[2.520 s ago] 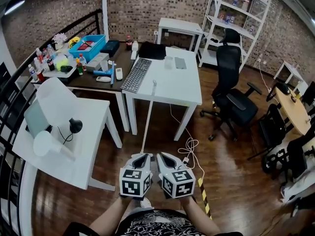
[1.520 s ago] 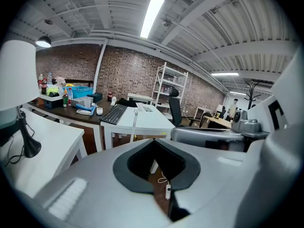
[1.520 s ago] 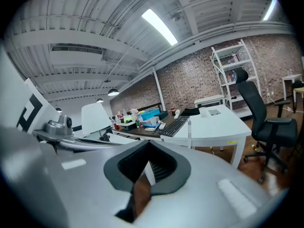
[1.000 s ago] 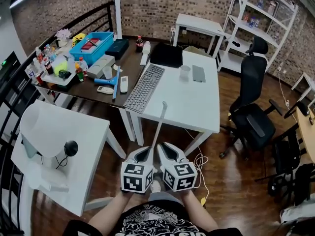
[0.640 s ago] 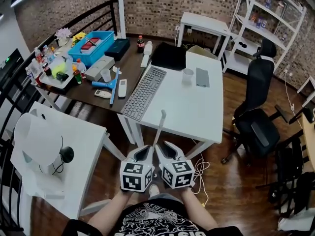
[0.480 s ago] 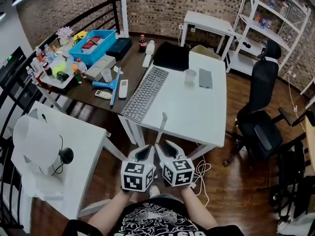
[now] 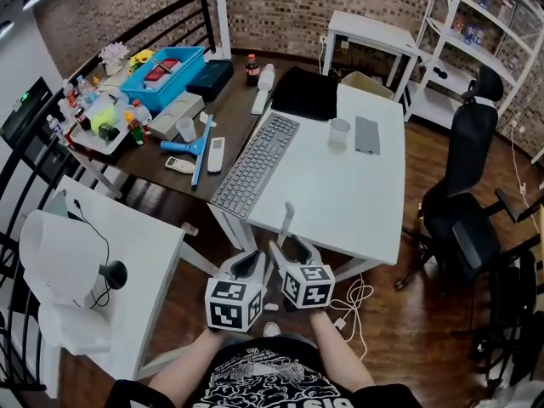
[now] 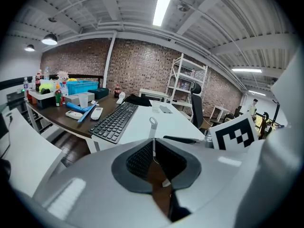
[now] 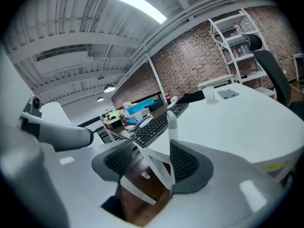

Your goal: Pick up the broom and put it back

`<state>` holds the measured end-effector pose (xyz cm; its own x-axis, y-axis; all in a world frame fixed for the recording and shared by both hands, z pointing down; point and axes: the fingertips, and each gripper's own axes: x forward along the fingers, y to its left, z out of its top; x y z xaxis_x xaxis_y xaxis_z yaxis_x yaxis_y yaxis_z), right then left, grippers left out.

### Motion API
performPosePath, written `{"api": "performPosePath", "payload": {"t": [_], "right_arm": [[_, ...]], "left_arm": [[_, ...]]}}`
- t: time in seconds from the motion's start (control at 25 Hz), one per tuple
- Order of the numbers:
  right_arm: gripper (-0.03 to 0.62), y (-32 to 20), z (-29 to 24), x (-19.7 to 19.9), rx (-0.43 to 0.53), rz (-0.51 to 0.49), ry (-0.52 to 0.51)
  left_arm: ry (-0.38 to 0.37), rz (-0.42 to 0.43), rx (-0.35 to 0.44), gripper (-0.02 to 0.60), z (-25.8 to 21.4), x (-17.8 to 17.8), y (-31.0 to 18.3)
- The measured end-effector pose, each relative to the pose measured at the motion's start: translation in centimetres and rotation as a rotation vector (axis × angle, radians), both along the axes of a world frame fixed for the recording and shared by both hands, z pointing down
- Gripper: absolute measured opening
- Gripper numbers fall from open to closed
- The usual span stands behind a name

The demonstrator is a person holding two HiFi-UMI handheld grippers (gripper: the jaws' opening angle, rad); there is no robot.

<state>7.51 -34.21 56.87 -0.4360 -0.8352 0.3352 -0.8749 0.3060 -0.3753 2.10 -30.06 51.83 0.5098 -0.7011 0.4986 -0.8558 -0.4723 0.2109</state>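
Observation:
The broom's thin white handle (image 7: 286, 223) stands nearly upright at the front edge of the white desk (image 7: 365, 185), with its looped top (image 8: 152, 123) level with the desktop. My left gripper (image 7: 252, 260) is shut on the handle, and its pads close on the thin shaft (image 8: 153, 148). My right gripper (image 7: 287, 248) sits just right of it. Its jaws have just been opening and now stand wide. The handle (image 9: 171, 125) still runs between them, against the right-hand pad. The broom's head is hidden below the grippers.
A keyboard (image 7: 255, 164), a cup (image 7: 339, 131) and a dark mat lie on the white desk. A cluttered brown table (image 7: 174, 113) adjoins it on the left. A white table with a lamp (image 7: 110, 257) is near left. An office chair (image 7: 467, 194) stands right, with cables (image 7: 353, 300) on the floor.
Both grippers and the handle have come closer to the white desk's front edge. The right gripper's jaws have spread apart, while the left stays closed on the handle.

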Motion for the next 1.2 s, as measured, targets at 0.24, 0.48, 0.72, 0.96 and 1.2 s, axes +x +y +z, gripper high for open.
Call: {"api": "performPosePath", "payload": {"t": [0.24, 0.48, 0.72, 0.96, 1.2], "right_arm": [[0.247, -2.9, 3.6, 0.3, -0.032, 0.029, 0.004], [0.245, -4.8, 5.4, 0.7, -0.042, 0.068, -0.016], [0.210, -6.3, 7.0, 1.0, -0.068, 0.110, 0.013], [0.104, -6.6, 7.6, 1.2, -0.047, 0.115, 0.088], [0.101, -6.6, 7.3, 1.1, -0.034, 0.101, 0.111]], "left_arm": [[-0.021, 0.011, -0.003, 0.020, 0.5, -0.3, -1.0], [-0.032, 0.009, -0.005, 0.020, 0.3, -0.7, -1.9], [-0.043, 0.014, -0.006, 0.020, 0.5, -0.7, -2.4], [-0.045, 0.008, -0.011, 0.020, 0.5, -1.0, -2.5], [-0.038, -0.003, -0.017, 0.020, 0.3, -1.2, -2.4]]}}
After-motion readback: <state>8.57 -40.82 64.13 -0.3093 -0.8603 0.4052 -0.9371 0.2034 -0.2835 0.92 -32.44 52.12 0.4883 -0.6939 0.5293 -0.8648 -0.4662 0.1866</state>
